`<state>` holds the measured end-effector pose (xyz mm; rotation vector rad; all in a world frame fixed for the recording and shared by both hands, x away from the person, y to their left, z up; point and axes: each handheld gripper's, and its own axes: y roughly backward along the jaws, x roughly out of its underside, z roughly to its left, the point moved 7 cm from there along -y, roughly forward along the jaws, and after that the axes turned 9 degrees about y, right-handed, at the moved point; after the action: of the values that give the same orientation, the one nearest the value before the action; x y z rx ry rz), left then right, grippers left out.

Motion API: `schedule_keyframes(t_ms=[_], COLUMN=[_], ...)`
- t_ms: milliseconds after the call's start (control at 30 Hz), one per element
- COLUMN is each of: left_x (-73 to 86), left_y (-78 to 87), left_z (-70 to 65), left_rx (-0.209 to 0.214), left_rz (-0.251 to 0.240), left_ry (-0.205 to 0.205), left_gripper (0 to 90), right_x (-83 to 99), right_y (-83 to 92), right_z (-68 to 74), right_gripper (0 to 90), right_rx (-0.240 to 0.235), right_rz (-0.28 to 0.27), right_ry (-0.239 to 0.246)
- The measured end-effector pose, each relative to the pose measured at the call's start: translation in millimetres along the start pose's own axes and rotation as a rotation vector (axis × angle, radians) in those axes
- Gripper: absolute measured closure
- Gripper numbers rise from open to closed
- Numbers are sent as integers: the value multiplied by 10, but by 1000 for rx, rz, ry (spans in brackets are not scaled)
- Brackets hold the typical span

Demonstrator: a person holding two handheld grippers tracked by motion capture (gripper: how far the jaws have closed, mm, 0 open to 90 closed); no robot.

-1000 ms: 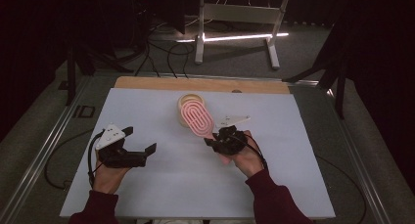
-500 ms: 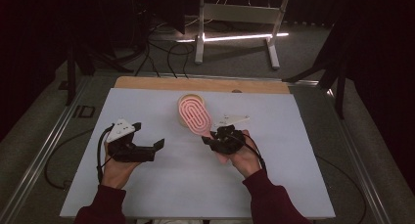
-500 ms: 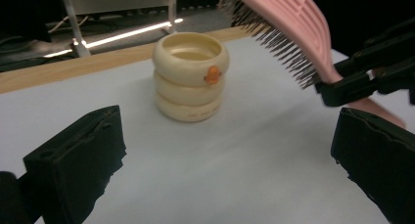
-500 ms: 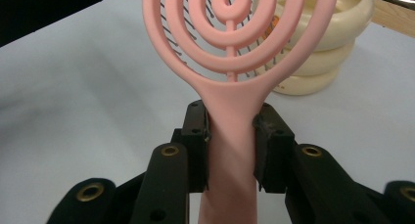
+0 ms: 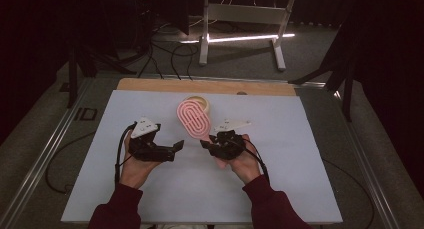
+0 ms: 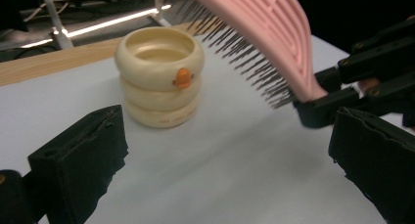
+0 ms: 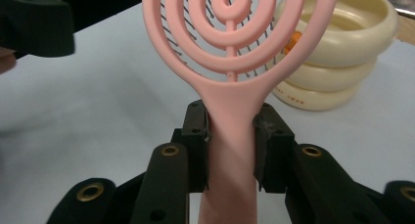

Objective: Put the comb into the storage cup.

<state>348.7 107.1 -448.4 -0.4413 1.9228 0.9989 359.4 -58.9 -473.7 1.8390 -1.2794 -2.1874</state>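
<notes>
**On the white table: one pink brush, held; one cream ring-shaped cup**

On the white table (image 5: 280,189), entries as follows.

Item 1, pink brush (image 5: 193,120): an oval head of concentric loops with dark bristles on its underside; I have its handle pinched between the jaws of my right gripper (image 5: 209,143), the pads pressing it from both sides; in the right gripper view the handle rises straight up at 12 o'clock from the jaws and the head (image 7: 235,28) spreads across the top; the brush is lifted off the table and tilted, head pointing toward 11 o'clock from my right hand (image 5: 240,161) in the high view.

Item 2, cream cup (image 6: 160,76): three stacked rings with a small orange mark on its side; it stands upright on the table, just behind the brush head, at 12 o'clock from my left gripper (image 5: 176,146); in the right gripper view it sits at 2 o'clock (image 7: 337,62), partly behind the loops.

Item 3, my left gripper: jaws spread wide with nothing between them; it hovers at 9 o'clock from the right gripper, close beside but apart; the bristles pass overhead at 1 o'clock in its own view.
</notes>
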Motion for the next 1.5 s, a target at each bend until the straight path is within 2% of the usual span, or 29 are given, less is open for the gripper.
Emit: schedule_keyframes(t_ms=[33, 167, 433, 500, 700, 867, 933, 967, 1033, 1200, 1400, 1500], left_x=[-19, -46, -75, -80, -110, -140, -146, -161, -167, -165, -188, -208], left_y=[-23, -68, -164, -192, -226, -237, -236, -230, -223, -231, -213, -200], left_z=[-19, -51, -128, -136, -145, -162, -166, -176, -184, -206, -224, -258], left_rx=[14, 7, 40, 35, 69, 149, 159, 181, 199, 245, 270, 269], left_rz=[-1, 1, -7, -5, -3, -13, -13, -19, -16, -3, -10, -10], left_ry=[4, 20, 56, 60, 97, 144, 148, 156, 160, 172, 190, 171], left_gripper=[14, 27, 62, 77, 212, 345, 390, 390, 468, 548, 612, 629], right_x=[-10, -32, -45, -58, -85, -123, -129, -135, -141, -131, -128, -120], right_y=[-6, -15, -41, -39, -37, -37, -37, -38, -48, -60, -72, -84], right_z=[23, 56, 130, 149, 215, 260, 267, 275, 293, 283, 282, 275], right_gripper=[705, 705, 705, 705, 705, 705, 705, 706, 705, 704, 700, 701], right_rx=[-5, -12, -25, -30, -49, -62, -65, -69, -77, -80, -81, -67], right_rz=[-6, -20, -32, -40, -57, -79, -83, -83, -83, -78, -75, -70], right_ry=[3, 10, 26, 29, 61, 74, 84, 89, 101, 116, 116, 123])
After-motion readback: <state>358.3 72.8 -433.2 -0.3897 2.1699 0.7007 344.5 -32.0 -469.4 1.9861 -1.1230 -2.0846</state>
